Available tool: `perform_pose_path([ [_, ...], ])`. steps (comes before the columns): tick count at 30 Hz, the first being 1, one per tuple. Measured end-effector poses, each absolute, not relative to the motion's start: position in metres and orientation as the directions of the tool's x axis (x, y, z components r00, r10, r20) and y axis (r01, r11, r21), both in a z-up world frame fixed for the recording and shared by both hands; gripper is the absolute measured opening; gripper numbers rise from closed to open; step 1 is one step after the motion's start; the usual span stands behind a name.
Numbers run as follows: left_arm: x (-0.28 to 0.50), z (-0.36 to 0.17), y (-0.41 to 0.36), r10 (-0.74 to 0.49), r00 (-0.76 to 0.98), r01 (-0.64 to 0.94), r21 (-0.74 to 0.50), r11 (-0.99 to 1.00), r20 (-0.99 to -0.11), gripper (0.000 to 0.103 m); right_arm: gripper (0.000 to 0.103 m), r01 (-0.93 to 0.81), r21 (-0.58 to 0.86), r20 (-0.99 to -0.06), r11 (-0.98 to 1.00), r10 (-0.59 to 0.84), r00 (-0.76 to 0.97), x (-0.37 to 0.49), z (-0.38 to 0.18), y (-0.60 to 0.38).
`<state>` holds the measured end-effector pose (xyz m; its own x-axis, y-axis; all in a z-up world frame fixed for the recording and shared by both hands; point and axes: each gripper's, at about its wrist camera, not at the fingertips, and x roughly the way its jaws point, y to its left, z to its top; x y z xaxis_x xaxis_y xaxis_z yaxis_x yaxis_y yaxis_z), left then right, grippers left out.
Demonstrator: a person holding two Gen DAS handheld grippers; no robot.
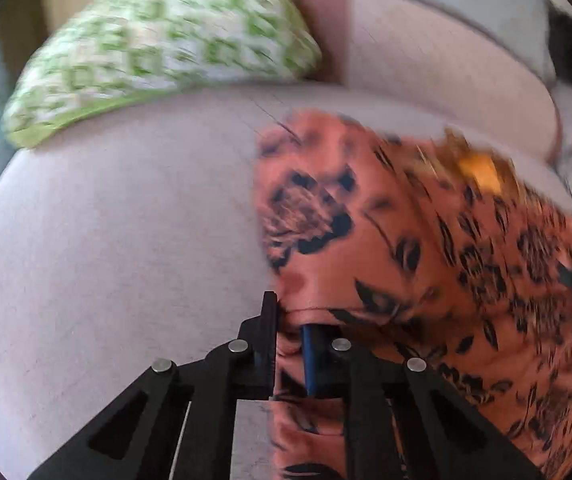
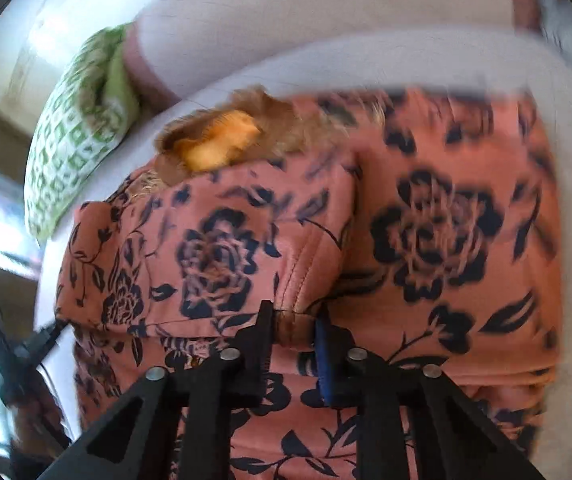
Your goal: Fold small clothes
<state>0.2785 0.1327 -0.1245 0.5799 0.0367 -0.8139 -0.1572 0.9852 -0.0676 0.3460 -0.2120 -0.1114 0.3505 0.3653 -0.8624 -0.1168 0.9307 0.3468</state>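
both grippers pinching the garment edge, fold about to start

left gripper (image 1: 290, 336) clamps the hem of the floral orange garment (image 1: 426, 248), which spreads ahead and right of its fingers on the pale sofa seat (image 1: 105, 248). right gripper (image 2: 294, 332) grasps a seamed fold of the same cloth, most of it lying beyond its tips. green patterned cushion (image 1: 157, 48) well ahead. next, likely: lift both corners together, carry them over evenly, keep the edge taut.

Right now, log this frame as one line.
left gripper: shut on floral garment | right gripper: shut on floral garment | garment on sofa | fold: pending
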Motion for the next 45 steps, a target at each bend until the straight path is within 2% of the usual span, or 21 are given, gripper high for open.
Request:
perform_pose_path([
  [4, 0.267, -0.128, 0.143, 0.021, 0.595, -0.159, -0.093, 0.983, -0.804, 0.011, 0.02, -0.164, 0.238, -0.825, 0.957, 0.288, 0.487, 0.325, -0.076, -0.208],
  [5, 0.269, -0.139, 0.144, 0.035, 0.56, -0.172, -0.074, 0.982, -0.828, 0.014, 0.027, -0.162, 0.219, -0.852, 0.962, 0.27, 0.449, 0.327, -0.089, -0.206],
  [6, 0.27, -0.148, 0.146, 0.043, 0.528, -0.184, -0.065, 0.981, -0.848, 0.02, 0.033, -0.155, 0.179, -0.911, 0.972, 0.223, 0.347, 0.332, -0.119, -0.203],
  [7, 0.268, -0.145, 0.147, 0.047, 0.533, -0.189, -0.064, 0.98, -0.845, 0.034, 0.035, -0.14, 0.173, -0.934, 0.975, 0.207, 0.29, 0.333, -0.135, -0.204],
  [8, 0.264, -0.137, 0.151, 0.046, 0.54, -0.191, -0.069, 0.979, -0.84, 0.059, 0.046, -0.132, 0.207, -0.91, 0.969, 0.241, 0.337, 0.327, -0.133, -0.21],
  [10, 0.254, -0.114, 0.161, -0.01, 0.601, -0.17, -0.141, 0.975, -0.799, 0.069, 0.081, -0.096, 0.235, -0.882, 0.967, 0.254, 0.398, 0.321, -0.119, -0.221],
  [14, 0.267, -0.089, 0.167, 0.007, 0.677, -0.127, -0.108, 0.986, -0.736, 0.07, 0.082, -0.082, 0.309, -0.818, 0.947, 0.309, 0.486, 0.339, -0.092, -0.232],
  [19, 0.338, -0.123, 0.16, -0.086, 0.583, -0.083, -0.165, 0.983, -0.808, 0.07, 0.08, -0.022, 0.336, -0.848, 0.942, 0.312, 0.428, 0.392, -0.12, -0.225],
  [21, 0.362, -0.148, 0.152, -0.1, 0.501, -0.081, -0.161, 0.984, -0.86, 0.048, 0.035, -0.055, 0.313, -0.875, 0.948, 0.311, 0.37, 0.4, -0.135, -0.21],
  [23, 0.368, -0.154, 0.15, -0.076, 0.497, -0.096, -0.141, 0.985, -0.865, 0.012, 0.011, -0.112, 0.225, -0.889, 0.968, 0.251, 0.383, 0.398, -0.132, -0.197],
  [24, 0.365, -0.145, 0.148, -0.059, 0.531, -0.095, -0.128, 0.987, -0.846, 0.007, 0.011, -0.138, 0.202, -0.884, 0.97, 0.241, 0.401, 0.395, -0.125, -0.192],
  [28, 0.346, -0.13, 0.132, 0.025, 0.646, -0.084, -0.038, 0.996, -0.763, 0.009, 0.011, -0.175, -0.05, -0.787, 0.983, 0.069, 0.614, 0.376, -0.082, -0.176],
  [30, 0.355, -0.16, 0.13, 0.029, 0.553, -0.104, -0.034, 0.994, -0.833, 0.019, 0.016, -0.148, -0.092, -0.816, 0.985, 0.011, 0.577, 0.389, -0.102, -0.176],
  [32, 0.348, -0.156, 0.13, 0.075, 0.581, -0.147, -0.014, 0.989, -0.811, 0.037, 0.02, -0.132, -0.078, -0.889, 0.988, -0.009, 0.458, 0.4, -0.139, -0.184],
  [33, 0.344, -0.151, 0.132, 0.056, 0.585, -0.147, -0.038, 0.988, -0.809, 0.039, 0.025, -0.129, -0.062, -0.866, 0.99, 0.011, 0.499, 0.394, -0.137, -0.185],
  [35, 0.332, -0.138, 0.137, 0.022, 0.621, -0.131, -0.076, 0.988, -0.784, 0.045, 0.072, -0.09, -0.046, -0.84, 0.995, 0.01, 0.542, 0.383, -0.123, -0.19],
  [38, 0.308, -0.117, 0.135, 0.014, 0.69, -0.097, -0.073, 0.993, -0.723, 0.045, 0.072, -0.038, 0.06, -0.77, 0.997, 0.07, 0.635, 0.358, -0.088, -0.208],
  [41, 0.298, -0.128, 0.12, -0.004, 0.653, -0.049, -0.047, 0.998, -0.757, 0.045, 0.073, -0.115, 0.295, -0.715, 0.948, 0.299, 0.632, 0.338, -0.072, -0.209],
  [43, 0.31, -0.165, 0.116, 0.046, 0.527, -0.067, 0.012, 0.998, -0.849, 0.049, 0.075, -0.171, 0.431, -0.726, 0.886, 0.453, 0.518, 0.34, -0.097, -0.205],
  [44, 0.308, -0.167, 0.117, 0.041, 0.556, -0.091, -0.012, 0.996, -0.83, 0.052, 0.075, -0.135, 0.434, -0.794, 0.891, 0.449, 0.41, 0.349, -0.126, -0.202],
  [45, 0.31, -0.162, 0.116, 0.054, 0.55, -0.103, -0.003, 0.995, -0.834, 0.052, 0.066, -0.074, 0.438, -0.826, 0.896, 0.434, 0.36, 0.353, -0.147, -0.209],
])
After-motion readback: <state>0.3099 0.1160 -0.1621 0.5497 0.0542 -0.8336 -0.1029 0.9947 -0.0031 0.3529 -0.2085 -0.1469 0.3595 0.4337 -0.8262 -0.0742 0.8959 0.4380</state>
